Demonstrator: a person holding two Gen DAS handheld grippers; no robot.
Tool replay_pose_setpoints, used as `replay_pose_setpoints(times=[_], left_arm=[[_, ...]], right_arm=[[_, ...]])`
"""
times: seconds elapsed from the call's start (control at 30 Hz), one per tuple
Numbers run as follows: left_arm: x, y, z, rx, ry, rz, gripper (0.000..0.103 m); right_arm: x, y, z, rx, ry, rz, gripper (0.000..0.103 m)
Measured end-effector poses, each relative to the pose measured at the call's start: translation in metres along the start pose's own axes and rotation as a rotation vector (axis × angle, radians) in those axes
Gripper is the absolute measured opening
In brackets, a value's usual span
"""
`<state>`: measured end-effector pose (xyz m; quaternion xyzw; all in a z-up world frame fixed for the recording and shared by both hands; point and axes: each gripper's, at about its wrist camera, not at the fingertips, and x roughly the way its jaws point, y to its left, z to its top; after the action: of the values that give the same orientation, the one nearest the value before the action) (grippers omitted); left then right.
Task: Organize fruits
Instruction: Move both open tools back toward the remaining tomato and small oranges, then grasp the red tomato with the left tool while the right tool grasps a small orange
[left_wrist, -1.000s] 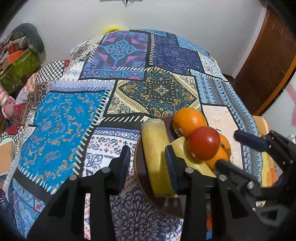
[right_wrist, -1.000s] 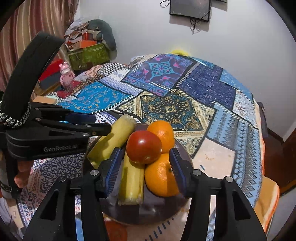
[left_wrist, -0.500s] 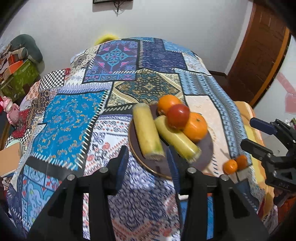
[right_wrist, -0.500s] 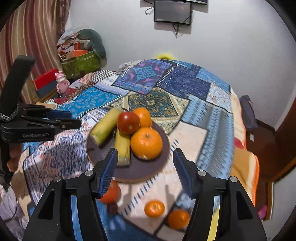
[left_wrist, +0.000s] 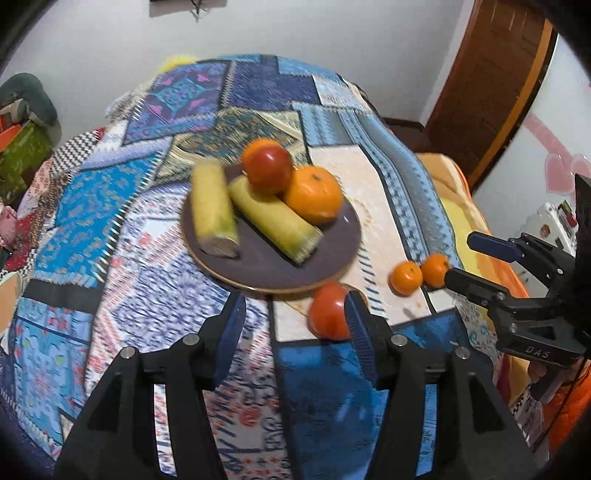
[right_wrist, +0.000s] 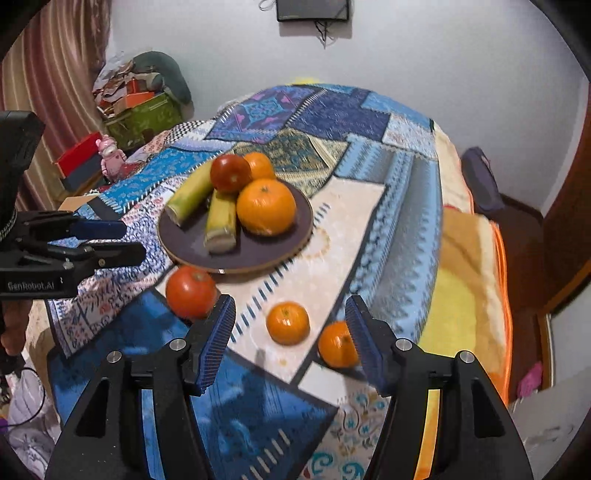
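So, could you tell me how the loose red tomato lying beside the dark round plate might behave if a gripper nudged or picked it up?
The loose red tomato looks round and smooth, so it would probably roll on the patterned patchwork cloth, perhaps toward the edge. Its glossy skin may slip between pads. It likely bruises if squeezed hard.

A bed covered with a blue patchwork quilt (right_wrist: 369, 122) fills the room, with an orange and yellow blanket (right_wrist: 469, 266) at its right edge. Plain white walls (right_wrist: 424, 51) stand behind, bearing a small dark wall-mounted box with dangling wires (right_wrist: 313, 10). A brown wooden door (left_wrist: 491, 77) stands at right. Striped reddish curtains (right_wrist: 55, 81) hang at left beside a cluttered green box (right_wrist: 146, 116).
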<state>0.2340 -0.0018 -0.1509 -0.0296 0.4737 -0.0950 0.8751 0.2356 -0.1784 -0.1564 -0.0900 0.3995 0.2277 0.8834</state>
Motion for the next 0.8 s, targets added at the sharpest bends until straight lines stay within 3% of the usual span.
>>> replay_pose_setpoints(times=[0.27, 0.7, 0.8], left_arm=[[0.027, -0.020, -0.007, -0.005, 0.060, -0.042, 0.058], [0.061, -0.025, -0.007, -0.029, 0.097, -0.030, 0.058], [0.064, -0.024, -0.008, -0.031, 0.097, -0.037, 0.056]], right_arm=[[0.007, -0.029, -0.025, 0.087, 0.042, -0.018, 0.058], [0.036, -0.044, -0.038, 0.123, 0.100, -0.012, 0.058], [0.039, -0.044, -0.036, 0.124, 0.095, -0.008, 0.051]])
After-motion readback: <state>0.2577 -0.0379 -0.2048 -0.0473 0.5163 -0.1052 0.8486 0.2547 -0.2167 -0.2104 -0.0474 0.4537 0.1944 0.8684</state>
